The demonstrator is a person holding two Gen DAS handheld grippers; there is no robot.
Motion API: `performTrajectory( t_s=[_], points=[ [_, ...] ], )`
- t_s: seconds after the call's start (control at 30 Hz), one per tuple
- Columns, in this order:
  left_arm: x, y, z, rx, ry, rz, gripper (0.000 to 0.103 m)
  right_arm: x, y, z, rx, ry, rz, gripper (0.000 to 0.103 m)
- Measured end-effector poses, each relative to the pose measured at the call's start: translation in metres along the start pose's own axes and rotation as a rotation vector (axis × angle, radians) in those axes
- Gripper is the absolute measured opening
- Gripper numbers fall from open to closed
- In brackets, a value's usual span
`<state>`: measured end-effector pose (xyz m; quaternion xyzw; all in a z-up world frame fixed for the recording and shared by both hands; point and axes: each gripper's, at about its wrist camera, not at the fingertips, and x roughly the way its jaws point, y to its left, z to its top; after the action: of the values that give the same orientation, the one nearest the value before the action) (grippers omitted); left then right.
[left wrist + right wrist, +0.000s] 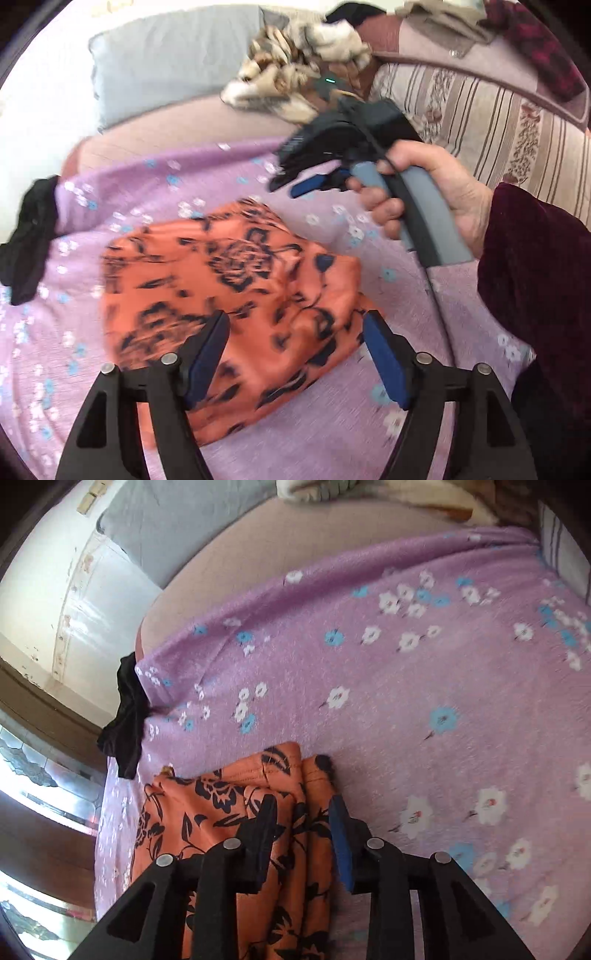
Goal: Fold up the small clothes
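An orange garment with a black flower print [236, 295] lies folded on a purple flowered blanket [155, 184]. My left gripper [295, 332] is open above its near edge, holding nothing. In the left wrist view my right gripper [295, 177] is held in a hand above the garment's far side, and it is blurred. In the right wrist view the right gripper [303, 812] is open, its fingers on either side of a fold of the orange garment [229, 812]. The cloth runs between the fingers without being pinched.
A black garment [29, 236] hangs at the blanket's left edge; it also shows in the right wrist view [125, 716]. A grey pillow [166, 55] and a heap of brown and cream clothes [295, 70] lie behind. A striped sofa back [480, 110] rises at right.
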<state>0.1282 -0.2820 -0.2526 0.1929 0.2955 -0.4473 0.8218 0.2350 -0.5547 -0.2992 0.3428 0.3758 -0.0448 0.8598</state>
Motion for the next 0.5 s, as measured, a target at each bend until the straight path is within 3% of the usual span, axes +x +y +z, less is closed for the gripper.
performTrajectory(
  t_s=[0.1,0.17,0.27,0.33,0.4,0.5],
  points=[
    [-0.027,0.039,-0.01,-0.057,-0.041,0.115,0.078,-0.034,0.028,-0.014,-0.068,-0.033,0.056,0.032],
    [-0.031,0.071,-0.015,-0.151,-0.045,0.194,0.078,-0.051,0.052,-0.036,-0.136,-0.034,0.081,0.032],
    [-0.024,0.111,-0.023,-0.307,-0.032,0.219,0.078,-0.062,0.079,-0.075,-0.173,-0.009,0.122,0.032],
    [-0.015,0.127,-0.026,-0.36,-0.011,0.235,0.078,-0.06,0.084,-0.097,-0.157,0.021,0.13,0.032],
    [-0.003,0.131,-0.028,-0.343,0.024,0.267,0.078,-0.048,0.082,-0.115,-0.15,0.083,0.093,0.032],
    [0.032,0.132,-0.051,-0.296,0.187,0.308,0.079,-0.025,0.056,-0.132,-0.109,0.173,-0.103,0.026]
  ],
)
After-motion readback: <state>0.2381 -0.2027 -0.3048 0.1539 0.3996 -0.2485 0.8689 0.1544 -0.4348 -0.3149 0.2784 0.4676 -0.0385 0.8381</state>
